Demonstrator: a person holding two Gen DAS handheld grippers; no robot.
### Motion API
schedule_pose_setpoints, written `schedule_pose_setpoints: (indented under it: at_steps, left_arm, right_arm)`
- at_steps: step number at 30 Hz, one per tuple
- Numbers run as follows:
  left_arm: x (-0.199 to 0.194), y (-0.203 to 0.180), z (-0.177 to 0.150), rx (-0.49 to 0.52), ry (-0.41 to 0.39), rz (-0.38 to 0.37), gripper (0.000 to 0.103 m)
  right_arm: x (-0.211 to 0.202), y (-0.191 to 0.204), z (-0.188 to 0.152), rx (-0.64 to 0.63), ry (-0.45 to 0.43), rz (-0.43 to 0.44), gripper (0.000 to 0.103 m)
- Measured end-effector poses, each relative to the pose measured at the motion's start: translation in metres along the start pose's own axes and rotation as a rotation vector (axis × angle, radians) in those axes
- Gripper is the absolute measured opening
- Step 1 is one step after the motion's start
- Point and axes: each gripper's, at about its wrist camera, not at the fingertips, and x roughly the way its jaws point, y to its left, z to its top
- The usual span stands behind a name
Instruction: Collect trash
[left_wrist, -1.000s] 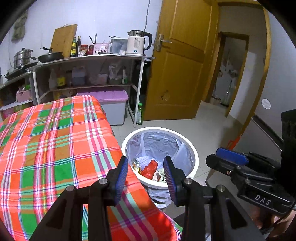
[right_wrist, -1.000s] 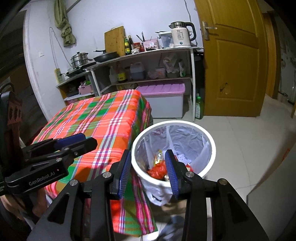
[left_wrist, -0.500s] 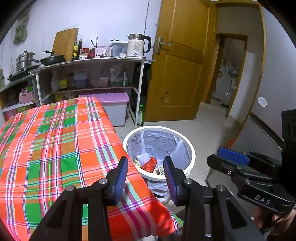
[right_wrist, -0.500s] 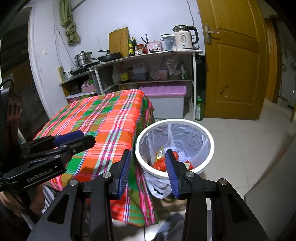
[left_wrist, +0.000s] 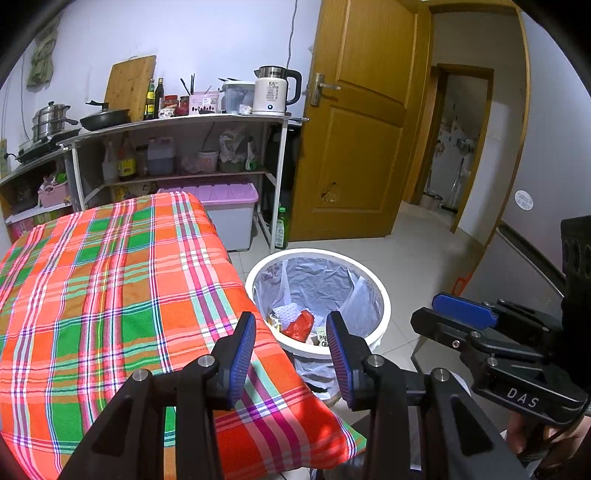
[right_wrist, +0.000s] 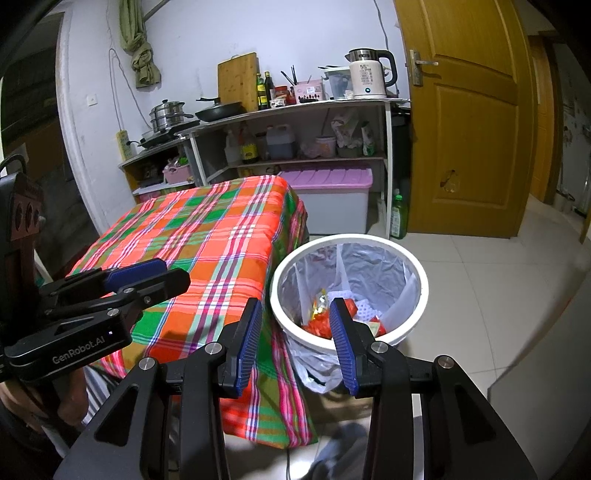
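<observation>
A white trash bin (left_wrist: 382, 299) with a grey bag liner stands on the floor right of the table; it also shows in the right wrist view (right_wrist: 421, 284). Red and yellow wrappers (left_wrist: 300, 325) lie in it, seen too in the right wrist view (right_wrist: 319, 325). My left gripper (left_wrist: 291, 334) is open and empty, held above the table's near right corner. My right gripper (right_wrist: 295, 321) is open and empty, held near the bin's near rim. Each gripper shows in the other's view: the right one (left_wrist: 461, 315) and the left one (right_wrist: 147, 275).
A table with an orange-green plaid cloth (left_wrist: 110, 288) fills the left. Behind it stand kitchen shelves (left_wrist: 184, 155) with a kettle (left_wrist: 273, 90) and pans, a purple-lidded box (left_wrist: 229, 206), a green bottle (left_wrist: 281, 230) and a wooden door (left_wrist: 362, 125). Tiled floor (left_wrist: 417, 258) lies to the right.
Both grippers have pulled back and up from the bin, which now looks smaller and farther. More of the table's near edge shows. Both jaws stay open and empty.
</observation>
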Motion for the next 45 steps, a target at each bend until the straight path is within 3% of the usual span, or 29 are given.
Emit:
schedule_pose_setpoints:
  at_steps: [45]
  left_arm:
    - [0.017,0.000,-0.004,0.014,0.040,0.027,0.039]
  right_arm:
    - [0.006,-0.010,-0.001,0.010,0.018,-0.006,0.039]
